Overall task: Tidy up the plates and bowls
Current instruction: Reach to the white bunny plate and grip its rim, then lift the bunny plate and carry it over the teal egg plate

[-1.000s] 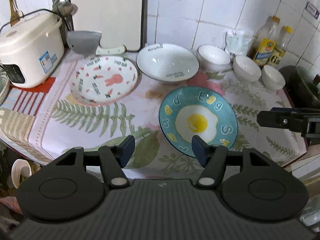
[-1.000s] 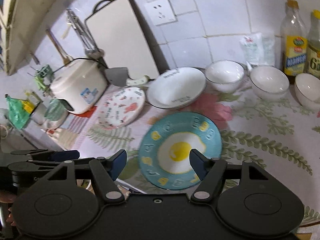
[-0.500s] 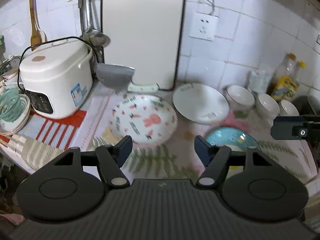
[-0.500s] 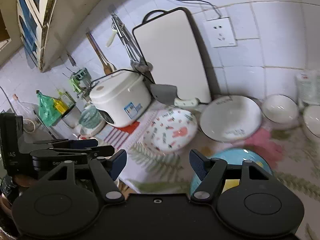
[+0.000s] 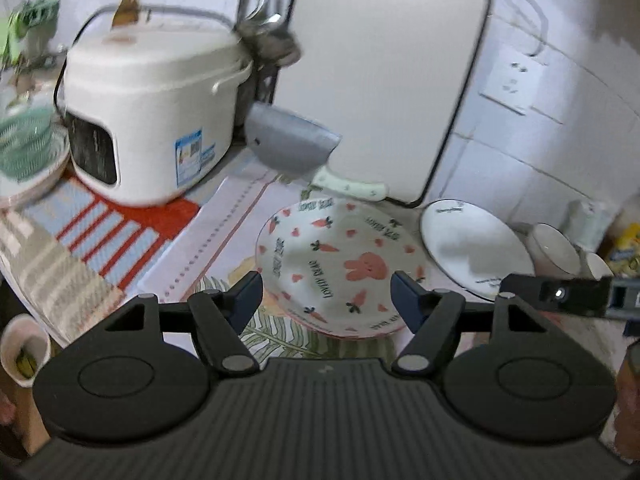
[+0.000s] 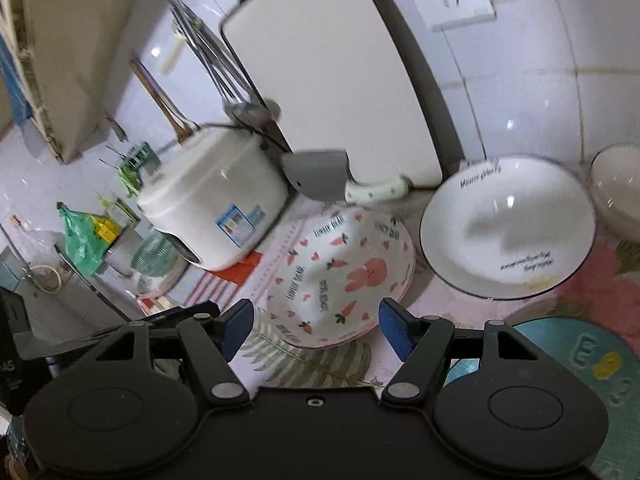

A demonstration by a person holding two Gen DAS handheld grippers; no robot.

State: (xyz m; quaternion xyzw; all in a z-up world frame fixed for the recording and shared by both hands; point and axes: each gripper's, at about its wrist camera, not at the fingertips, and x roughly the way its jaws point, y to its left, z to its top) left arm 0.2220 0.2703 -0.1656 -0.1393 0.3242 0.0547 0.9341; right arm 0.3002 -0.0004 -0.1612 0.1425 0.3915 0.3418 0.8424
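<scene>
Two grippers are hovering over the counter with jaws spread and nothing between them: the left gripper [image 5: 326,300] and the right gripper [image 6: 316,326] are both framing the bunny plate [image 5: 340,268], which is lying just beyond their blue fingertips, on the floral cloth [image 6: 320,364], with no pad touching it. Just past the plate, to its right, the white plate [image 6: 508,228] with black lettering is sitting apart from it; further right the rim of a small white bowl [image 6: 618,196] is showing, and in the left view two small bowls [image 5: 554,250] are lining up beside the white plate. Below the right gripper's right finger, the teal egg plate [image 6: 572,360] is peeking in. A second ago both cameras were centring on that egg plate; now they are facing the bunny plate, with the rice cooker [image 5: 148,112], cleaver [image 5: 292,144] and cutting board [image 5: 380,92] looming closer. Counted: three plates, two or three small bowls showing now.
</scene>
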